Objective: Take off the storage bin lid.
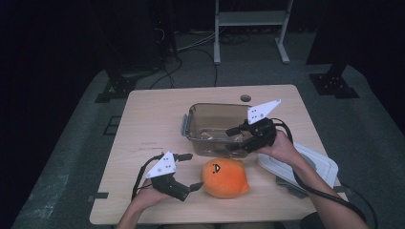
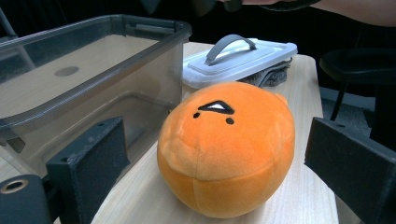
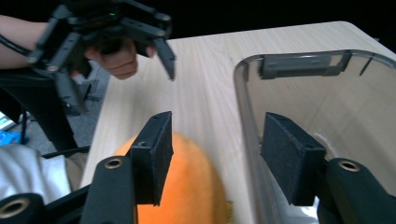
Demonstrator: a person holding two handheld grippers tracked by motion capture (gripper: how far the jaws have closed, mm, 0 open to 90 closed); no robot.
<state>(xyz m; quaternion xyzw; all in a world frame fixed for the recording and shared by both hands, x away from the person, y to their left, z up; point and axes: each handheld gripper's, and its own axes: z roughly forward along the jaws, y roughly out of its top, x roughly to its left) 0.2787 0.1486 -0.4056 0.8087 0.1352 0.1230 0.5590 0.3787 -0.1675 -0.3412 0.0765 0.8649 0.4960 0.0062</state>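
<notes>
Plush lies near the table's front edge, directly ahead of my left gripper (nearer one), jaws wide, nothing held; right gripper half-open over the bin, empty.

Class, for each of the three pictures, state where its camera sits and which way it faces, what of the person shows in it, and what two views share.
High view: above the person's side, looking forward and down on the table; both forearms, left hand-held gripper, right hand-held gripper.
Left gripper view: rides the left hand-held gripper, facing the orange plush, clear bin, lid; own open jaws.
Right gripper view: rides the right hand-held gripper, open above plush and bin rim; shows the left hand.
Shared: plush and bin.
</notes>
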